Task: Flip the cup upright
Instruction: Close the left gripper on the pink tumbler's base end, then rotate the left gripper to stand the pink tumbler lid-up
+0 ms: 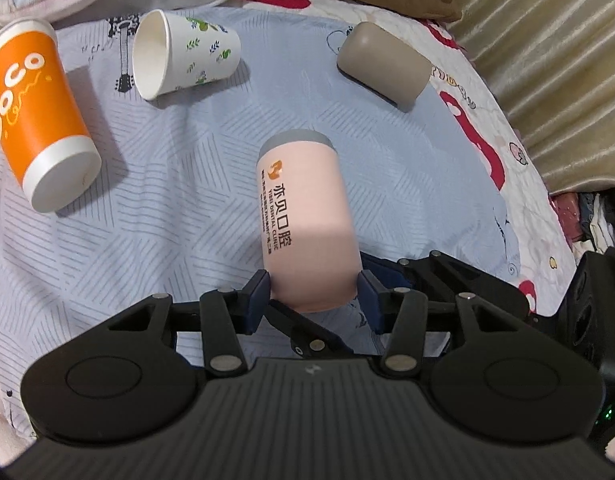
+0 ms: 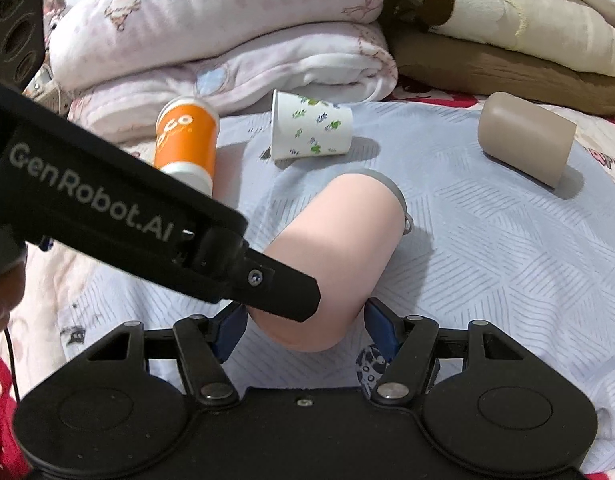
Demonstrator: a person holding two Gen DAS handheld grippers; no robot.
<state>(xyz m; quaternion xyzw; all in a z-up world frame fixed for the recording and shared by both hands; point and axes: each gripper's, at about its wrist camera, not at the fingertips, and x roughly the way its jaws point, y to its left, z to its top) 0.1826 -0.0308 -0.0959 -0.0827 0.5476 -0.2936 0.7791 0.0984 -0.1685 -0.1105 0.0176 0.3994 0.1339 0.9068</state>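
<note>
A pink cup (image 1: 307,220) with a grey lid and orange-brown print lies on its side on the pale blue bedsheet (image 1: 179,208), lid pointing away. My left gripper (image 1: 313,292) is shut on its base end, blue pads against both sides. In the right wrist view the same pink cup (image 2: 335,248) lies between my right gripper's (image 2: 305,324) blue pads, which stand at its base; the left gripper's black body (image 2: 127,216) crosses in front. Whether the right pads touch the cup I cannot tell.
An orange cup (image 1: 39,116) lies on its side at left. A white leaf-print paper cup (image 1: 183,54) lies on its side behind. A taupe cup (image 1: 383,64) lies at back right. Folded blankets (image 2: 227,40) are stacked behind. A curtain (image 1: 547,60) hangs at right.
</note>
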